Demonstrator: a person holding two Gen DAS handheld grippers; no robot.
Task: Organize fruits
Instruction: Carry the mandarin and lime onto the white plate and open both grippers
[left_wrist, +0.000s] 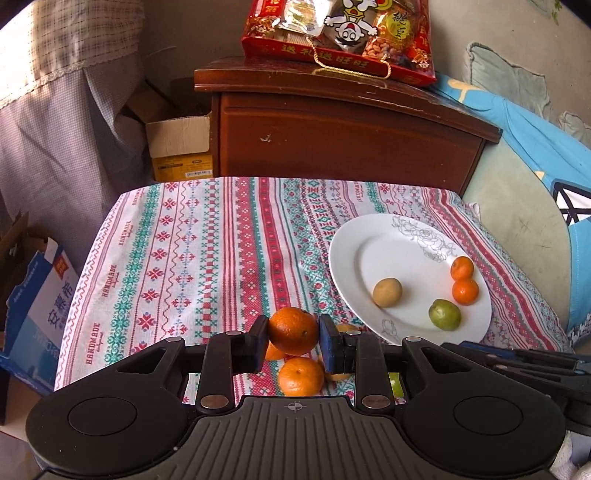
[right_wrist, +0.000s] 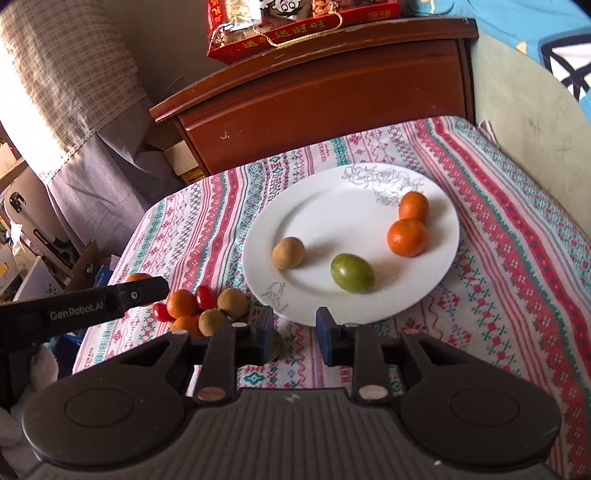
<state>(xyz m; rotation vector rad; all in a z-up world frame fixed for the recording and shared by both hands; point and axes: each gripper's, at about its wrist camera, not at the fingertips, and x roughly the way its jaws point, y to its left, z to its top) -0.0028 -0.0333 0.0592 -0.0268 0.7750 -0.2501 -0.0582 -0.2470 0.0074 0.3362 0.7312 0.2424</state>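
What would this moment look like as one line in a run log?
left gripper: shut on orange | right gripper: open, empty | plate: four fruits | loose fruit pile: on tablecloth

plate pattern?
White plate with grey line-drawn flowers on the rim; clearest in right wrist view.

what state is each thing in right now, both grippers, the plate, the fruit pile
left gripper: shut on a mandarin, lifted above the pile
right gripper: open, holding nothing, near the plate's front rim
plate: holds two mandarins, one green fruit, one brown fruit
fruit pile: loose on the tablecloth
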